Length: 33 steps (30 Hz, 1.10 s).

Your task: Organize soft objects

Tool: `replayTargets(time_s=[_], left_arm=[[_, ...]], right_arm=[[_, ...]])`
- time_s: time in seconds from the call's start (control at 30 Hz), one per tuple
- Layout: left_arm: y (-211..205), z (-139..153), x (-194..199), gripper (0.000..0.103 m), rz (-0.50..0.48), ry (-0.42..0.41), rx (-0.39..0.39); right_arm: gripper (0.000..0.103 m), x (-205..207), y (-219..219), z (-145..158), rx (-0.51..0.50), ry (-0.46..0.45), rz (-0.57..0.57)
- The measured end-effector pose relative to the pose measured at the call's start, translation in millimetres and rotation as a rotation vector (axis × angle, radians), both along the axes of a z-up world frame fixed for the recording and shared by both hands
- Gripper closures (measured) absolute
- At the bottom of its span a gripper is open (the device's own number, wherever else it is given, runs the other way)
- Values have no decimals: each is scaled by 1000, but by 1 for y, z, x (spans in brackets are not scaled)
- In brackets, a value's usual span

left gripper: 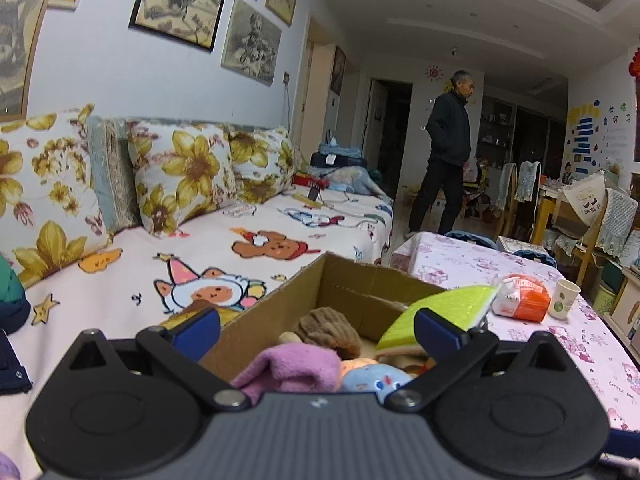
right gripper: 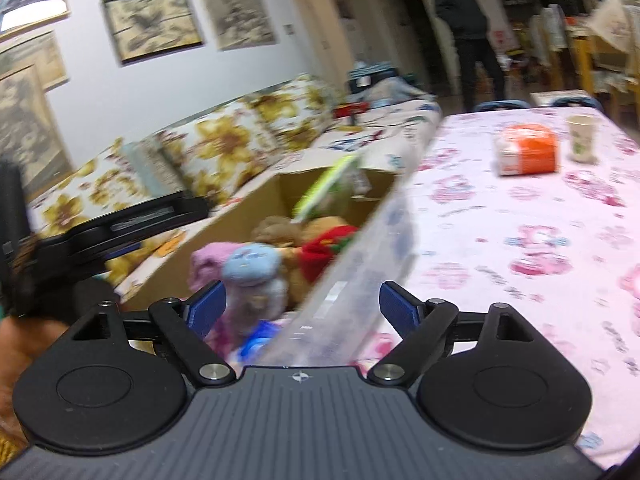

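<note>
A cardboard box stands between the sofa and the table, holding soft things: a purple cloth, a brown plush toy, a light blue plush and a yellow-green sponge cloth. My left gripper is open and empty just above the box's near end. In the right wrist view, which is blurred, the box holds the purple cloth, blue plush and a red plush. My right gripper is open and empty over the table edge beside the box.
A sofa with a cartoon cover and flowered pillows lies left of the box. The table with a pink cloth carries an orange-and-white packet and a paper cup. A man stands beyond, near chairs.
</note>
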<state>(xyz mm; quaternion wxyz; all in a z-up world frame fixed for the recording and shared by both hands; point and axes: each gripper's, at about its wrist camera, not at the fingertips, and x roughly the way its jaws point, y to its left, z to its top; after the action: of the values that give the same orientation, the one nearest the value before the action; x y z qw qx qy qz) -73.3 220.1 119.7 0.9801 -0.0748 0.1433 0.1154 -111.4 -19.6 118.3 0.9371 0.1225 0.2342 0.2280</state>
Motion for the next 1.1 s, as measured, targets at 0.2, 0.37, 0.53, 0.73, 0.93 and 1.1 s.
replayTargets(time_s=[0.2, 0.37, 0.53, 0.73, 0.93, 1.1], left_arm=[[-10, 5, -15, 1, -5, -27, -29], [-25, 7, -31, 1, -24, -36, -15], [-37, 10, -47, 1, -45, -4, -7], [-51, 17, -70, 1, -85, 21, 37], [-62, 27, -97, 1, -88, 31, 79], [-70, 31, -112, 1, -94, 40, 102]], right_arm=[[0, -15, -24, 8, -23, -12, -137], [0, -27, -31, 15, -23, -30, -184], [0, -32, -35, 22, -39, -55, -220], [0, -45, -33, 29, -65, -73, -258], [0, -62, -33, 35, -86, -66, -288], [0, -73, -33, 39, -75, -65, -275]])
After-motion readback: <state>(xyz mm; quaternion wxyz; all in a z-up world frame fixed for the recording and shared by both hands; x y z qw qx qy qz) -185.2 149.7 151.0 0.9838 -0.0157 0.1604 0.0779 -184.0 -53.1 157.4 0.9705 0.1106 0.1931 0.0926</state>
